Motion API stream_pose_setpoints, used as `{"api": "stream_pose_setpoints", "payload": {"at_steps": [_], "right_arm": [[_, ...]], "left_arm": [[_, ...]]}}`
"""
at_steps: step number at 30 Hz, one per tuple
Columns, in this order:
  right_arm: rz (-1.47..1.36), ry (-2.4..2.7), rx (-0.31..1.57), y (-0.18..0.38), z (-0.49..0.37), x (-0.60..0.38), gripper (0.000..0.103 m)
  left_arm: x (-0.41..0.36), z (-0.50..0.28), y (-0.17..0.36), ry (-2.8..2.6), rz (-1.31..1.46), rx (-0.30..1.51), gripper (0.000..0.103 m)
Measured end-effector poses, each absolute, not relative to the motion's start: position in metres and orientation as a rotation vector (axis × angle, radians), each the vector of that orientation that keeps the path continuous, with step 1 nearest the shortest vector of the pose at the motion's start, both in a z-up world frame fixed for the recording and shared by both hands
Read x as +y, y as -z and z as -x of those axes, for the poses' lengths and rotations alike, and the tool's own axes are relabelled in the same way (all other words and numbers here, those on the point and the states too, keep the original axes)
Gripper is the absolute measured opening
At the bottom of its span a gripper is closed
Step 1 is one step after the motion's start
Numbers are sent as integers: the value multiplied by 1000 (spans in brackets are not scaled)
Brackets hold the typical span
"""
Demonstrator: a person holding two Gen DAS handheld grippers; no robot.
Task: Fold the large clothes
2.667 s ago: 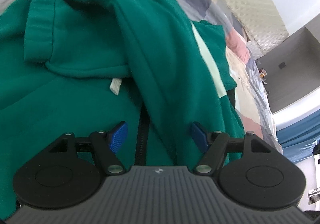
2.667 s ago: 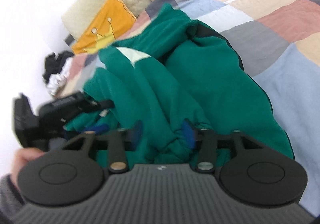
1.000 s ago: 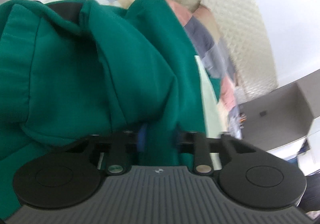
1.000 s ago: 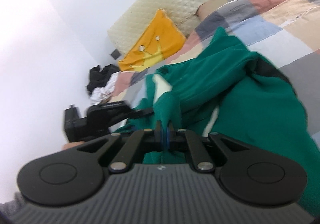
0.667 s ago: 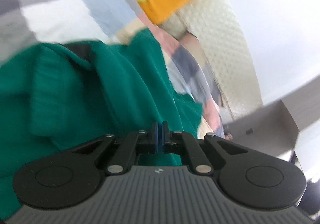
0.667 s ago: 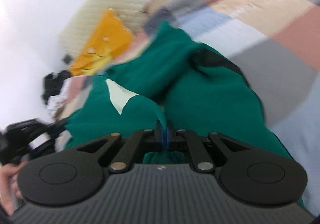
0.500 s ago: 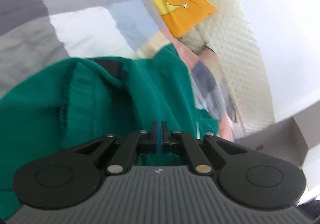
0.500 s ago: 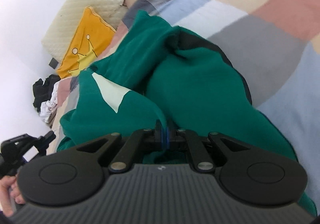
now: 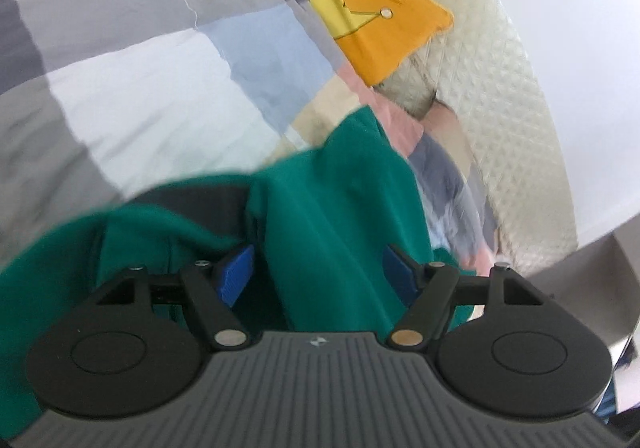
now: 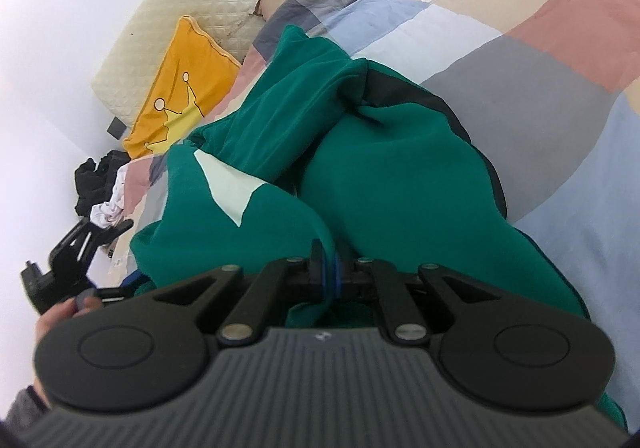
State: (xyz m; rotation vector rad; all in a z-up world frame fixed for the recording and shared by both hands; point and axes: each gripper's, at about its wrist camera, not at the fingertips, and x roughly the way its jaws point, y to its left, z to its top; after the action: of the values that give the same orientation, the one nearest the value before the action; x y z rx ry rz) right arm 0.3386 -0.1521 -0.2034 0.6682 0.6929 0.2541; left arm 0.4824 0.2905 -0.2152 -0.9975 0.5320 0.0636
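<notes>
On the quilt [image 10: 560,80] | left hand-held gripper [image 9: 320,272] just spread, pads clear | right hand-held gripper [image 10: 326,268] pinching green garment [image 10: 400,184]

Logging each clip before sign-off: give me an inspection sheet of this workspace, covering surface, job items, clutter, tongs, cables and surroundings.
Surface: bed with a patchwork duvet in grey, blue, pink and beige blocks.
Job's things: green sweatshirt lying bunched on the duvet, with a pale patch and dark trim.
Clutter: orange crown cushion by the headboard; heap of black and white clothes beside the bed.
Tongs: left tongs open, having just been opening, a green fold between the pads, unpressed; right tongs shut on a green fold.
Cables: nothing seen.
Surroundings: cream quilted headboard, white wall.
</notes>
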Motion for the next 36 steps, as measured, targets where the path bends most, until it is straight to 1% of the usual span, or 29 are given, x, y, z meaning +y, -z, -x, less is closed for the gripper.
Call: {"api": "stream_pose_setpoints", "payload": {"at_steps": [4,7,9,10,11,12,13,14,17,20,24,27,28,32,36], "right_arm": [[-672,-272,691,202,-339,-150,8],[-672,-285,683,202,-342,-148,9],[-668,-288,681,203,-345,-146,9],[-669,-290,681,203,-346,-145,9],[-670,-290,683,204,-347,-144,9],[-671,-291,683,205,-349,-143,9],[-671,-291,682,205,-350,-143,9],[-671,-291,680,206,-350,-142,9],[-669,-300,664,205,-349,-141,9],[-670,-315,637,202,-347,-139,9],[-674,-335,614,199,-347,-136,11],[-651,-330,625,200,-348,-131,24],[-636,-331,630,200,-349,-129,28],[-580,-329,681,208,-355,-121,28],[-577,-339,695,211,-358,-122,28]], "left_arm": [[303,-506,227,-43,1080,558,74],[304,-521,233,-35,1076,578,74],[305,-531,238,-45,1053,628,69],[305,-533,239,-53,1039,641,63],[307,-535,240,-62,1034,651,53],[308,-536,243,-76,1038,664,47],[310,-538,246,-92,1043,679,34],[312,-539,249,-105,1050,686,24],[319,-535,251,-115,1096,652,10],[328,-529,249,-105,1146,583,7],[344,-515,241,-106,1221,498,7],[355,-508,237,-153,1228,429,7],[357,-508,240,-178,1230,432,7],[354,-518,252,-230,1114,492,7],[348,-525,248,-230,1014,530,7]]}}
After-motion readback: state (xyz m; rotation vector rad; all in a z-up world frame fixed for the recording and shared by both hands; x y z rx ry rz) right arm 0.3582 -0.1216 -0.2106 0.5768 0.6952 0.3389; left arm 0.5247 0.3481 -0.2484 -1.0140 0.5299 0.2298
